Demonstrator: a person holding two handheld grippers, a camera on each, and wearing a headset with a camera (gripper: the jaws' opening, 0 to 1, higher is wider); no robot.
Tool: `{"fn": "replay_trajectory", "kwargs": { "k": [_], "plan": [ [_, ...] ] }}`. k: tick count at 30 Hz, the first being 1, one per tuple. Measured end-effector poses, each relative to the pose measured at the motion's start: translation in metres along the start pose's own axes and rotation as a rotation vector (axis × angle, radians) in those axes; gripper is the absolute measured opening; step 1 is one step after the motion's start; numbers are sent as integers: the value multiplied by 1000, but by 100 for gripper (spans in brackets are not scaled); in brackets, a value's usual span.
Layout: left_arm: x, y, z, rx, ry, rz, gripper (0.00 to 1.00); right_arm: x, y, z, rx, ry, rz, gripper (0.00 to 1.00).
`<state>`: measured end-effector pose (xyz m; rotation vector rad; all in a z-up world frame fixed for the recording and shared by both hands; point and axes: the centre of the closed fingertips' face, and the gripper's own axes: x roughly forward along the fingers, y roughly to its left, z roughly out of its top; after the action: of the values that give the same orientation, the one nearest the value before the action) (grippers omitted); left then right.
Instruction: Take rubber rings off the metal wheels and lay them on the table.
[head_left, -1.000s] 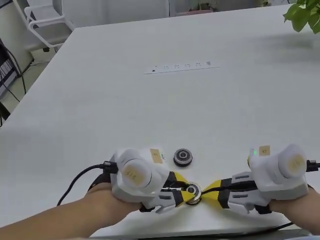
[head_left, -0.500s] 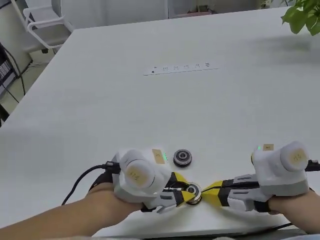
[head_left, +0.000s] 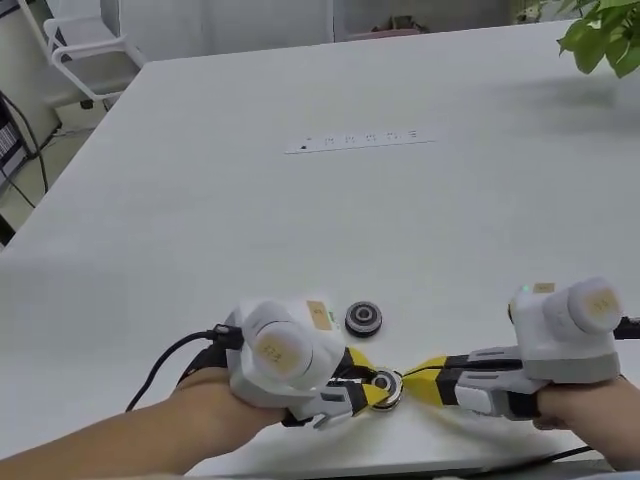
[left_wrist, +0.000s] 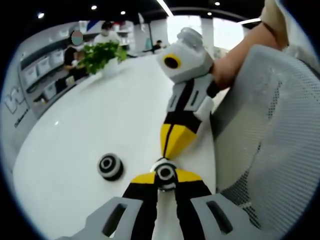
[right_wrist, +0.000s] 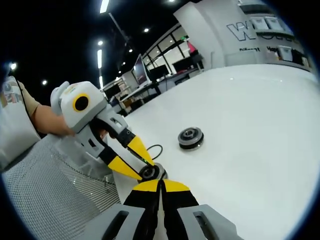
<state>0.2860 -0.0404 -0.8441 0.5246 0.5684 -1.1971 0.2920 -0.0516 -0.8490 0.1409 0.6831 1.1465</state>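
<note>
A: Where the two grippers meet near the front edge of the table (head_left: 300, 220), what is being gripped?

B: A metal wheel (left_wrist: 165, 172) is clamped between the jaws of the left gripper (head_left: 368, 390), with one yellow tip seated on each side of it. It is held low, close to the table's near edge. Whether it is rested on the surface cannot be told.

A: How are the jaws of the right gripper (right_wrist: 160, 184) set?

B: They are pressed together, with no more than a thin line seen between them. Their tips are set against the rim of the metal wheel from the opposite side. Whether any rubber is pinched between them cannot be told.

A: Is another wheel to be seen?

B: A second wheel (head_left: 364, 318) is laid flat on the table just beyond the left gripper, apart from both pairs of jaws. Its rim is seen to be dark.

A: What else is noted?

B: A row of sockets (head_left: 360, 138) is set into the table farther out. A leafy plant (head_left: 605, 35) is placed at the far right corner. A black cable (head_left: 165, 362) is seen behind the left gripper.
</note>
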Motion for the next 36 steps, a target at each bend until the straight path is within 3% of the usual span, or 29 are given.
{"fn": "replay_trajectory", "kwargs": {
  "k": [20,36],
  "plan": [
    [2,1,1,-12,11,23,13,-1,5,5,-11,-10,2,0],
    [3,1,1,-16,10,26,13,4,15,6,-17,-21,47,0]
  ]
}}
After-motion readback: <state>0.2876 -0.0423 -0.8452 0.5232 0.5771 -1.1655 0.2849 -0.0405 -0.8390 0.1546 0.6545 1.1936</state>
